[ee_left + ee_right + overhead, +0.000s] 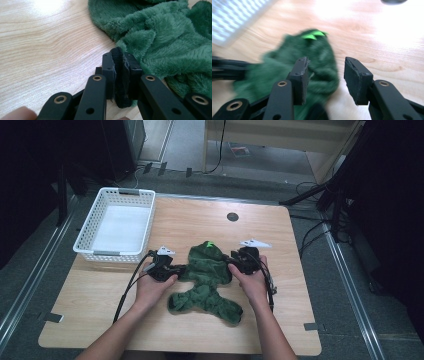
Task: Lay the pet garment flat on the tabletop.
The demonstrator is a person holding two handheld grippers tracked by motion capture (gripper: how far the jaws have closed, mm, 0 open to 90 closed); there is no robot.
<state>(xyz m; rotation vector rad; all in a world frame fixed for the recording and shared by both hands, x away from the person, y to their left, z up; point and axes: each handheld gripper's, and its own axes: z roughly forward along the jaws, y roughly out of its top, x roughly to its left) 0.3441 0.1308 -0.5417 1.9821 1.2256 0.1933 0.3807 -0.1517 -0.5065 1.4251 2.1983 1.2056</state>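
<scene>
Light wood tabletop [280,310] with rounded corners, grey floor around it, dark cables trailing off to the right, a small dark round grommet [232,217] near the far edge.

Your dark green fuzzy plush garment [207,277] lies crumpled at the middle of the tabletop, between your two hands. A bright green tag or patch [210,244] shows at its far end. Two lumpy ends spread toward you.

Your left hand-held gripper [176,269] sits at the garment's left edge. In the left gripper view its jaws are clamped together on a fold of dark fabric [120,75] at the garment's [160,42] edge, with the pads pressed on both sides of it. The fabric between the pads looks nearly black there; the pile beyond it is green.

Your right hand-held gripper [234,258] is at the garment's right edge, near the upper part. In the right gripper view its jaws stand apart with a clear gap and bare tabletop [387,45] visible between them. The left pad [300,75] is against or just over the green pile [287,67]; can't tell if it's touching, since the view is blurred. Nothing is held.

White plastic lattice basket [86,236] sits at the far left of the tabletop, well apart from the garment. It looks empty inside.

Your left hand [152,287] and right hand [255,282] wrap the gripper bodies, with both forearms coming in from the near edge.
</scene>
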